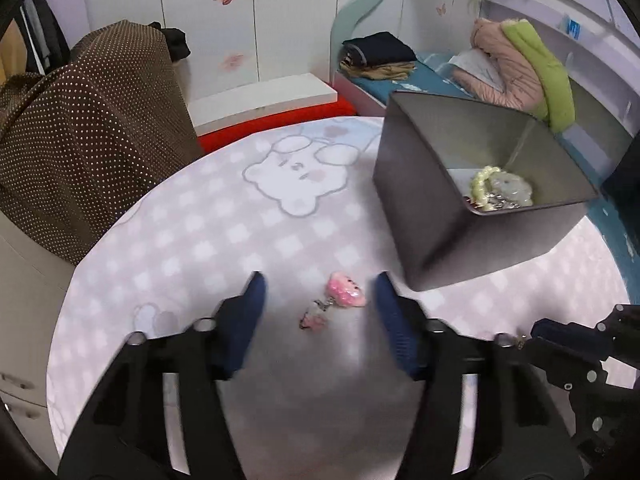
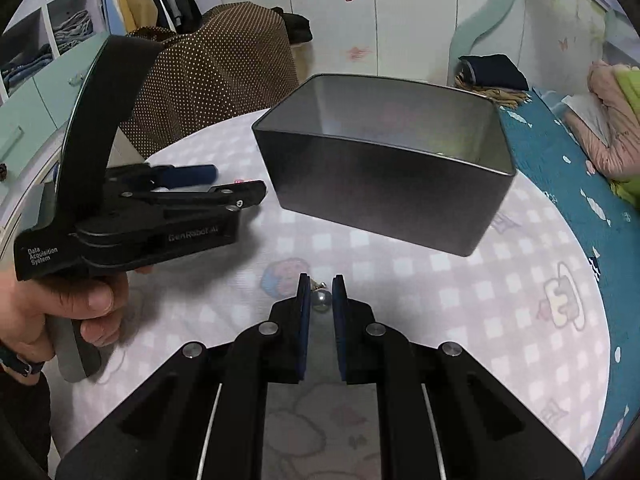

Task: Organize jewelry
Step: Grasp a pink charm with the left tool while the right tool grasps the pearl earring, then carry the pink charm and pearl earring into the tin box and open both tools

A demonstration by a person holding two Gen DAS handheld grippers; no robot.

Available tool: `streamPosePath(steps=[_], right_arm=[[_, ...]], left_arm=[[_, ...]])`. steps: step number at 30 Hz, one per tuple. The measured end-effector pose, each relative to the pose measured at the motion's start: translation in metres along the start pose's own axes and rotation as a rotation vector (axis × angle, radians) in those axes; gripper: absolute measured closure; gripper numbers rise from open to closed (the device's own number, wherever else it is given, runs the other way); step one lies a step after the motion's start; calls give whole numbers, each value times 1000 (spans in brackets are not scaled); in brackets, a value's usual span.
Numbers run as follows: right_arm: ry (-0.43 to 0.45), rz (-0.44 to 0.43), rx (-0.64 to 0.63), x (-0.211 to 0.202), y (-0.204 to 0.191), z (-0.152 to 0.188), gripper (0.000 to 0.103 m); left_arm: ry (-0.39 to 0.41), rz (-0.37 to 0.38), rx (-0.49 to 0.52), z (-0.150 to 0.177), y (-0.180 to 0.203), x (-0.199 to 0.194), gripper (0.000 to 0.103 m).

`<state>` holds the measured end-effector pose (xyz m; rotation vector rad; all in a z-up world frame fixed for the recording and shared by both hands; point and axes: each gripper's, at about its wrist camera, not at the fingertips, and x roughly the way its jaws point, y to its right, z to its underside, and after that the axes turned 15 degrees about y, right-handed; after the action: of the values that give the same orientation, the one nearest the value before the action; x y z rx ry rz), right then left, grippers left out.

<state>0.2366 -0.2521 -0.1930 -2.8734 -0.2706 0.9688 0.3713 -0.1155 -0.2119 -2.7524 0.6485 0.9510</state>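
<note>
left gripper (image 1: 318,296) gapes around the pink charm (image 1: 346,295) (untouched): centre, then squeeze; right gripper (image 2: 321,300) pinches a silver bead (image 2: 321,299).

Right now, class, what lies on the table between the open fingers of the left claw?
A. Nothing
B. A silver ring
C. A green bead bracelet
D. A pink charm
D: the left wrist view shows the pink charm lying on the table between the left claw fingers, untouched.

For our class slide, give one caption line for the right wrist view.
Right gripper pinches a small silver bead charm above the table, before a dark metal tin.
</note>
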Motion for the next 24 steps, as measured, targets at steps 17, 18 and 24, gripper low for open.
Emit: streamPosePath(steps=[17, 18, 24], right_arm=[[57, -44, 19, -29, 3, -17, 93], [64, -48, 18, -32, 3, -19, 93], [147, -64, -21, -60, 1, -52, 93]], left_arm=[[80, 38, -144, 14, -6, -76, 84], [94, 36, -140, 11, -5, -84, 84], [194, 34, -102, -17, 7, -127, 84]])
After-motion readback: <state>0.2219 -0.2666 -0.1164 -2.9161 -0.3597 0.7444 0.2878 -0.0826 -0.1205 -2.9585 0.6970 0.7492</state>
